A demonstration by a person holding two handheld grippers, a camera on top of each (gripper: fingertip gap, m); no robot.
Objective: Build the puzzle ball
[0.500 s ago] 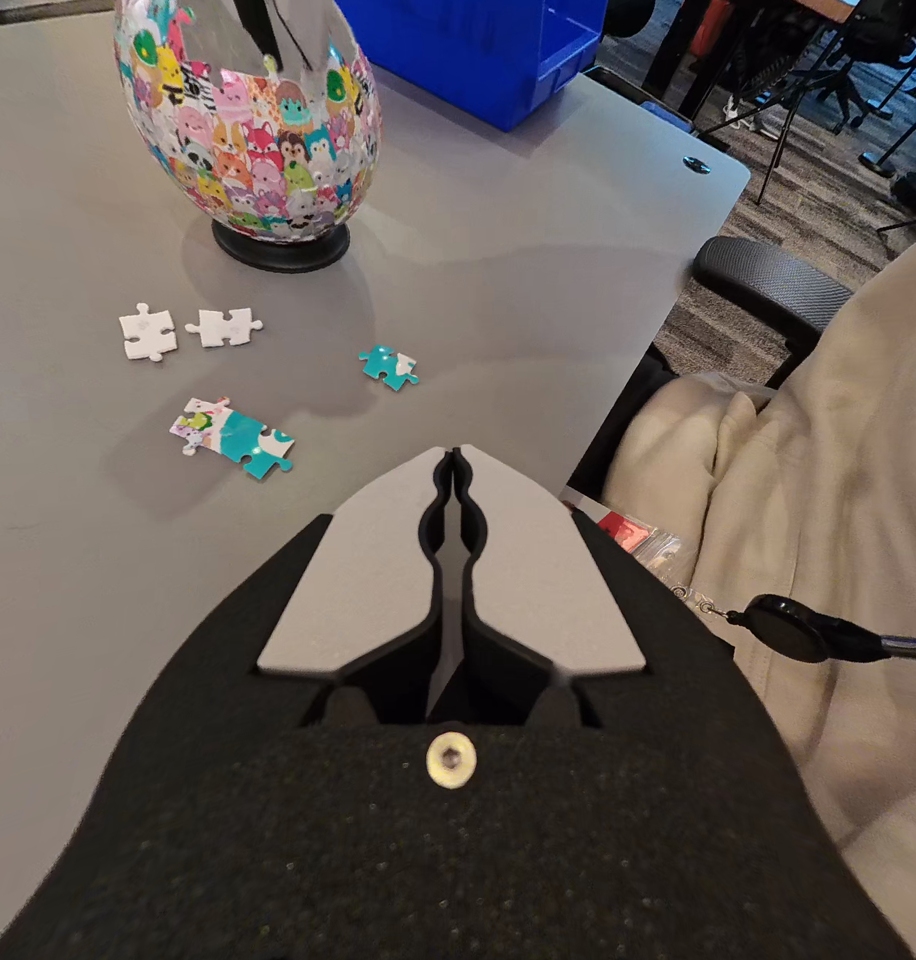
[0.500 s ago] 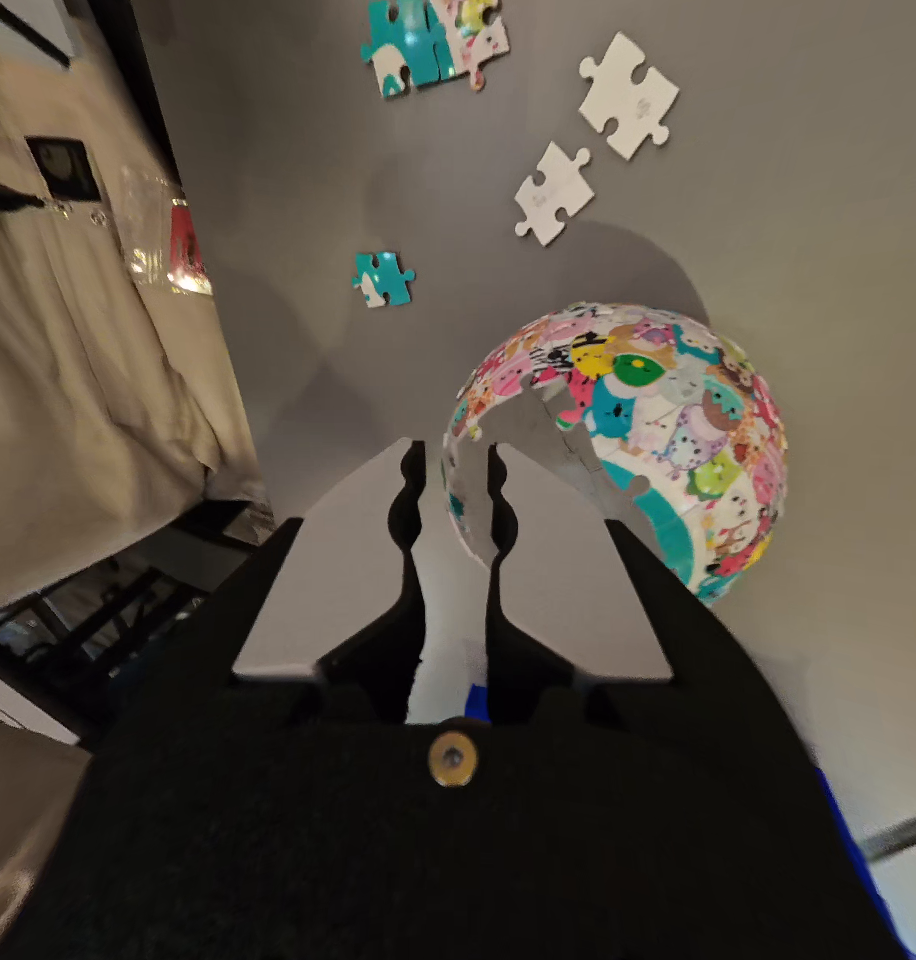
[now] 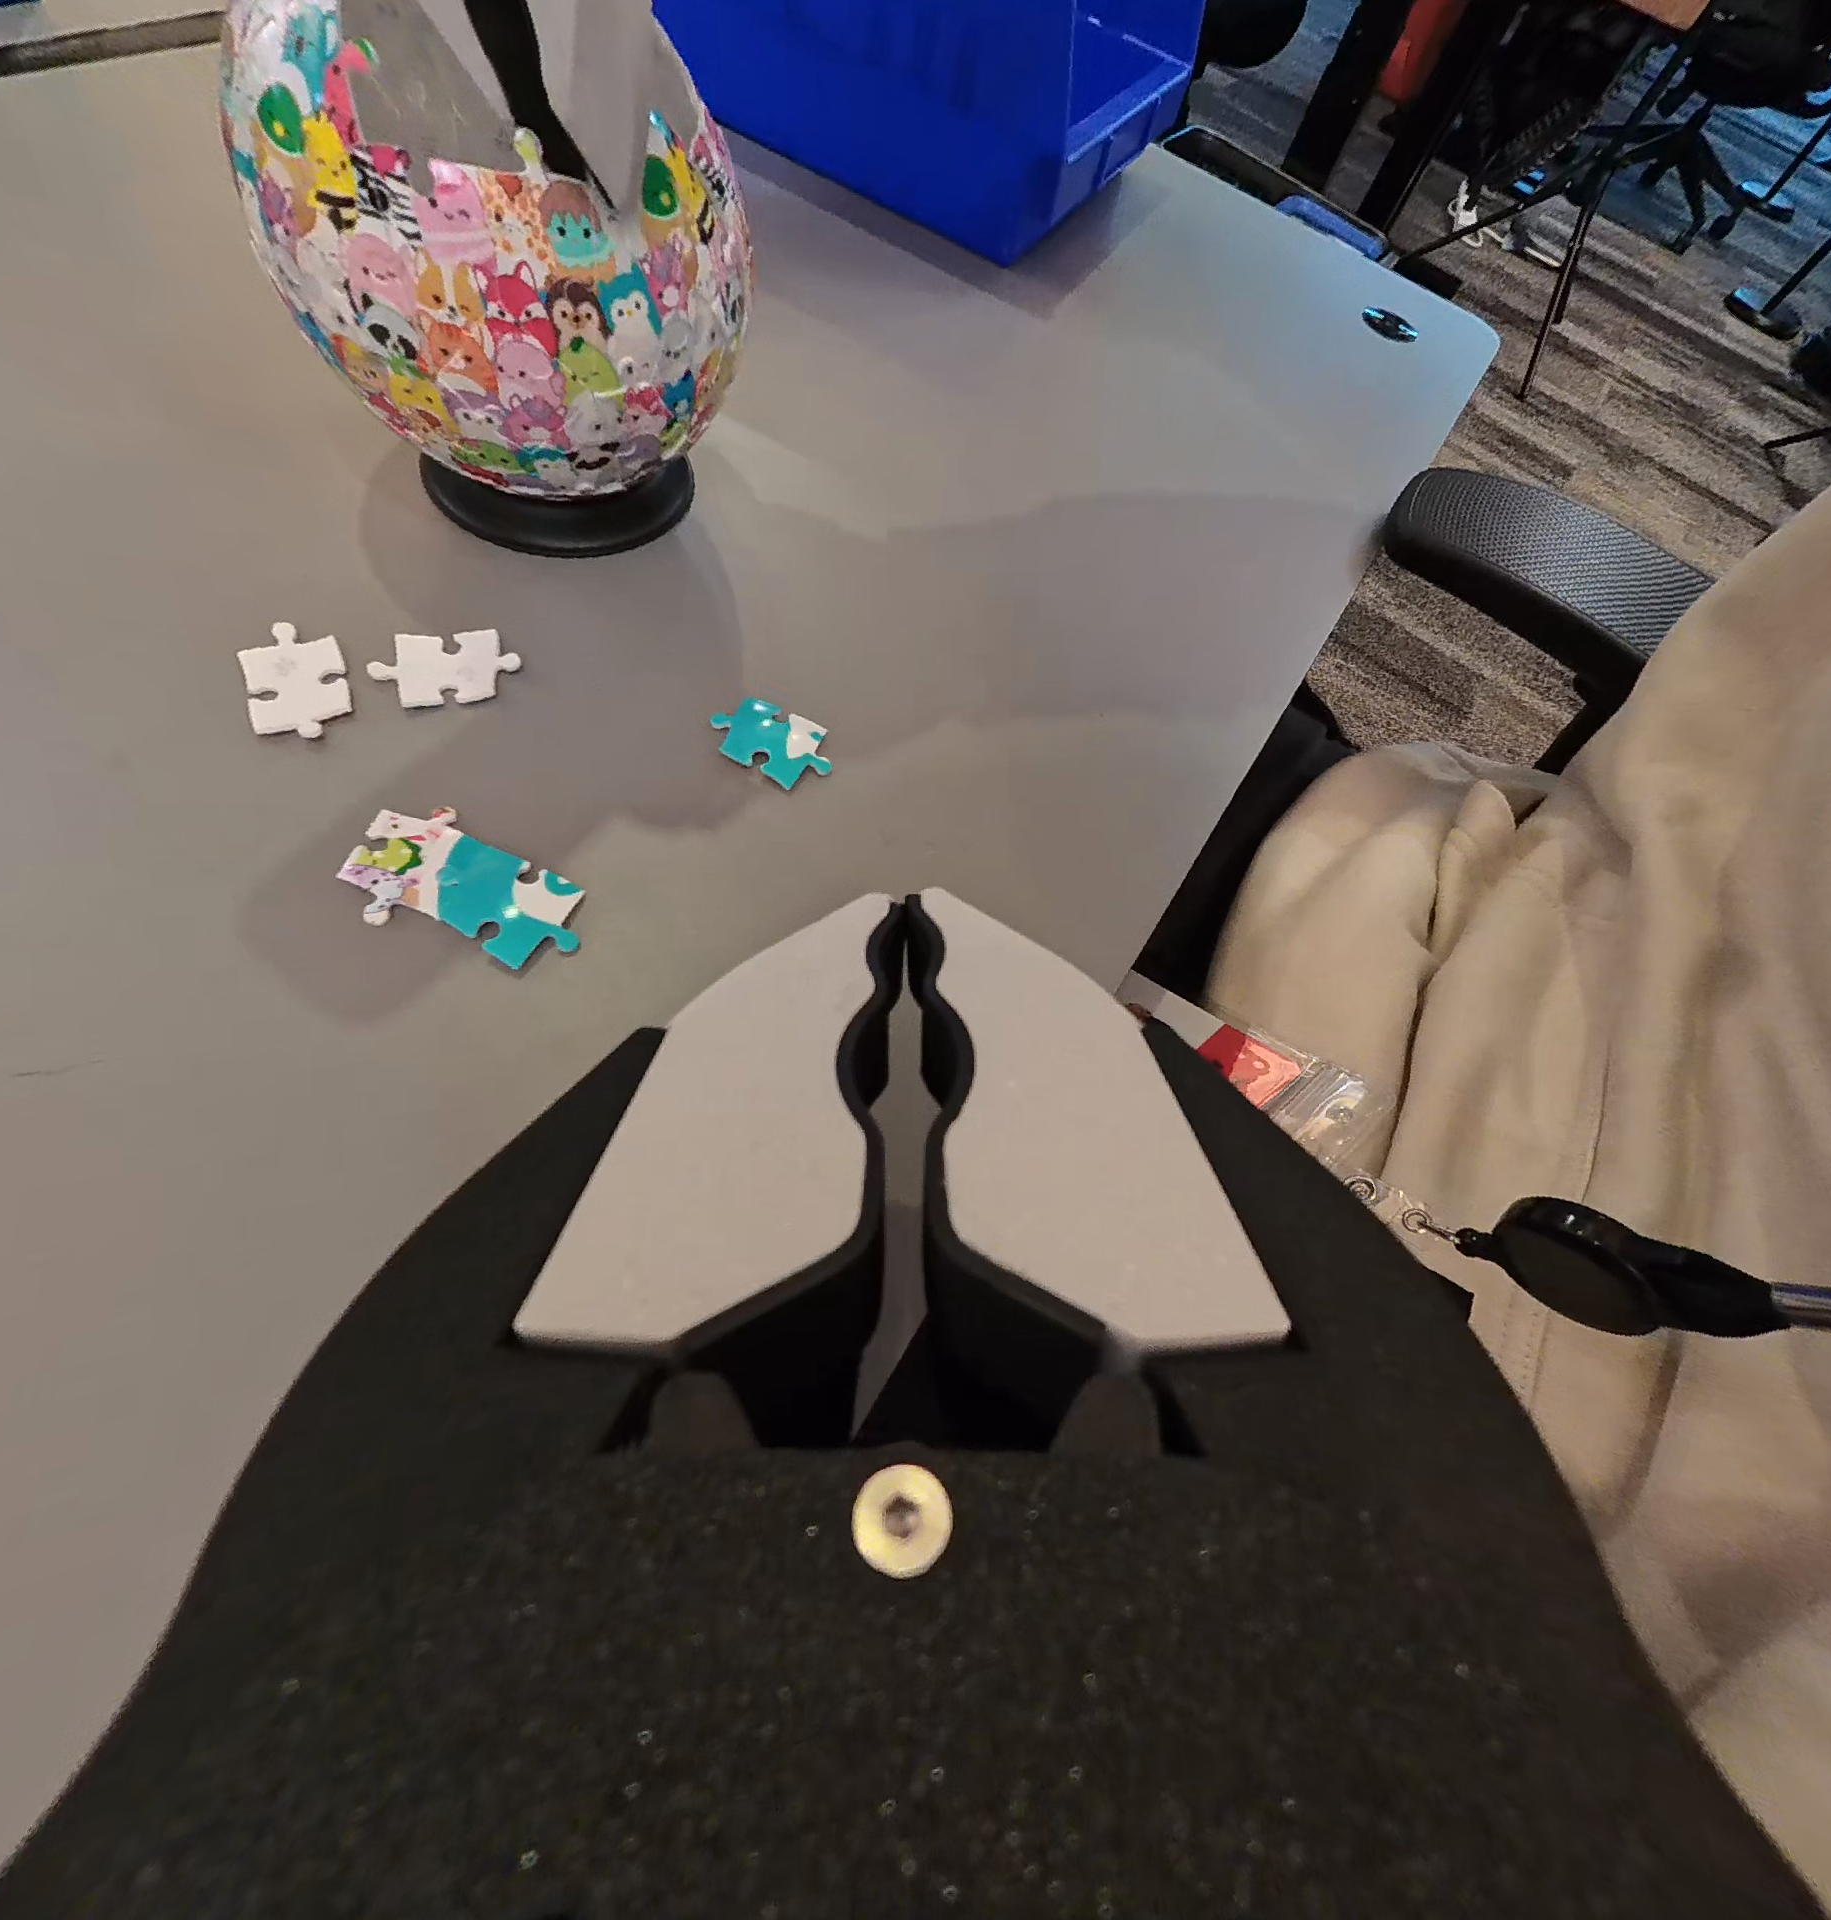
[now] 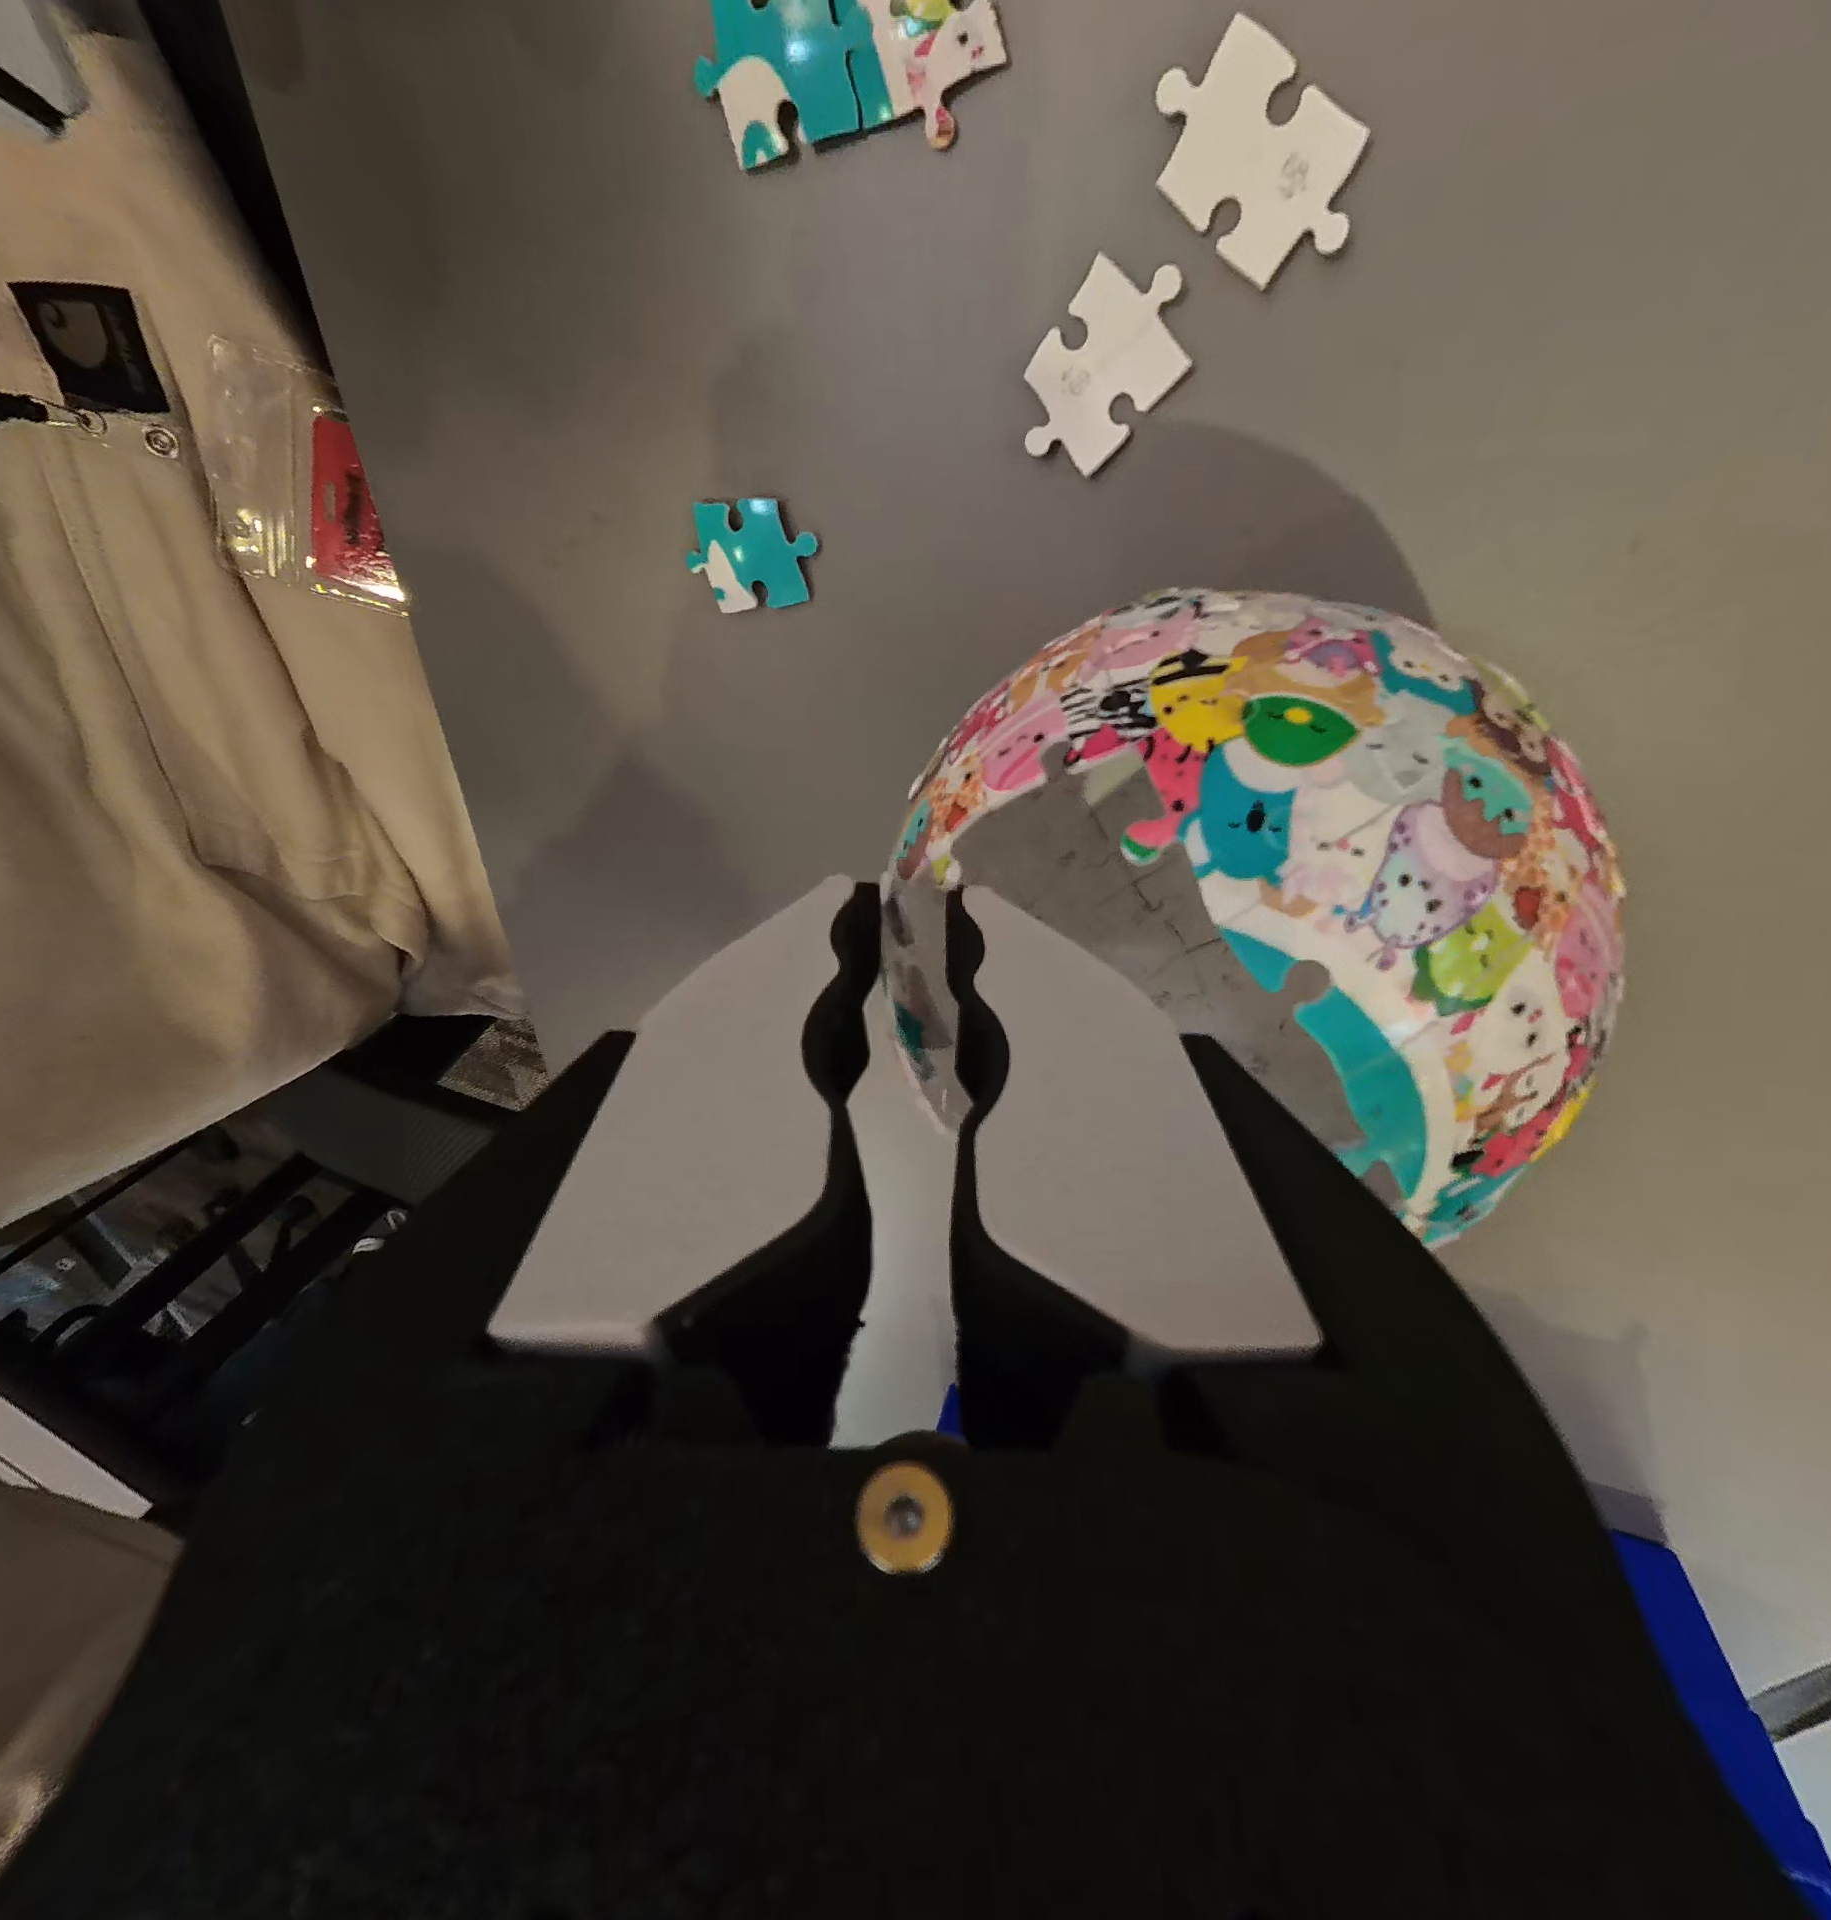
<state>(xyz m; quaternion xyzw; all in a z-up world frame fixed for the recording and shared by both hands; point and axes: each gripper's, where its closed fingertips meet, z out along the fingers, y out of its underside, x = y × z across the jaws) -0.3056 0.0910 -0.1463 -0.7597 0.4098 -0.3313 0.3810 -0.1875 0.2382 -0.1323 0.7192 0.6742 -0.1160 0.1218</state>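
Note:
The colourful puzzle ball [image 3: 485, 301] stands on a black ring stand [image 3: 558, 509] at the far left of the grey table [image 3: 994, 520], with an open gap at its top. My right gripper [image 4: 906, 904] straddles the rim of that gap [image 4: 921, 997], jaws closed on the shell; it also shows in the left wrist view [image 3: 578, 94]. My left gripper [image 3: 906, 904] is shut and empty above the table's near edge. Loose pieces lie between: a teal piece [image 3: 771, 740] [image 4: 750, 551], two white face-down pieces [image 3: 293, 681] [image 3: 443, 665], and a joined teal cluster [image 3: 464, 883] [image 4: 849, 83].
A blue bin [image 3: 942, 94] stands behind the ball. A person in beige clothing [image 3: 1617, 987] with a badge reel [image 3: 1576, 1278] sits at the table's right edge, beside a black chair armrest [image 3: 1534, 561]. Office chairs stand on the carpet beyond. About 20 cm separates my left fingertips from my right. Left tips and right tips are each some 12 cm from the teal piece [image 4: 750, 551]. Seen from the left wrist view [image 3: 764, 735] as well.
My right gripper's jaws have narrowed around the ball's rim. The left gripper and the loose pieces have hardly moved.

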